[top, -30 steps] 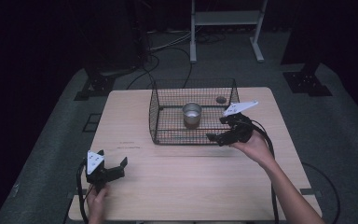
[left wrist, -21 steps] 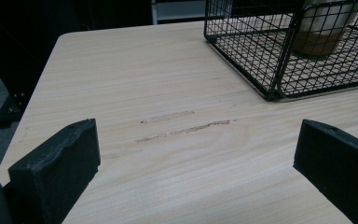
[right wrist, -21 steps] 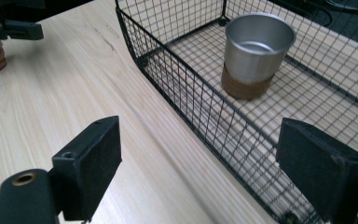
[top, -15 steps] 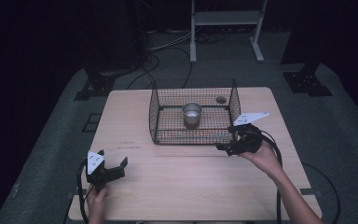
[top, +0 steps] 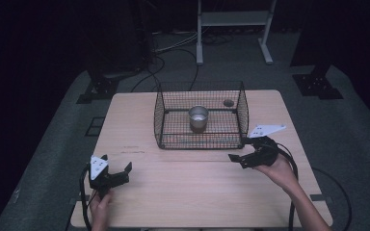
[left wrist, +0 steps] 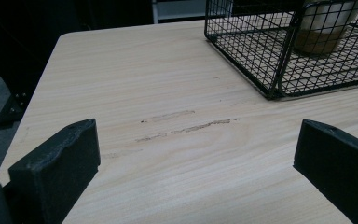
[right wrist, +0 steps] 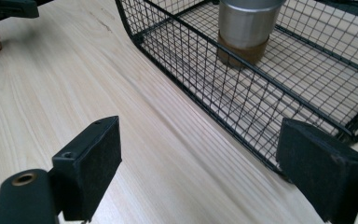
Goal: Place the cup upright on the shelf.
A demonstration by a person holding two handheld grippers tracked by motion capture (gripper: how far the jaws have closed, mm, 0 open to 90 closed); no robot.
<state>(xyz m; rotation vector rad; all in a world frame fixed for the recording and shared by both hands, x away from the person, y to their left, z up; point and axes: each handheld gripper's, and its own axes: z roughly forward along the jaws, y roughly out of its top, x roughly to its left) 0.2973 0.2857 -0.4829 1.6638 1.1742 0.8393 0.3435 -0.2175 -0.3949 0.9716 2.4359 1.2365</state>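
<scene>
The wire basket (top: 201,117) sits mid-table with the steel cup (top: 198,117) upright inside. Right gripper (top: 238,159) is spread and empty by the basket's near right corner, left gripper (top: 119,168) spread too — I'd come over the rim, not through the mesh.

Wire basket with a metal cup, on the desk

A black wire basket (top: 201,139) is set on the far middle of the desk (top: 197,187), open at the top. A shiny metal cup (top: 198,117) is stood upright inside it, near its centre, on the mesh floor; a brownish band is seen round the cup's base.
</scene>
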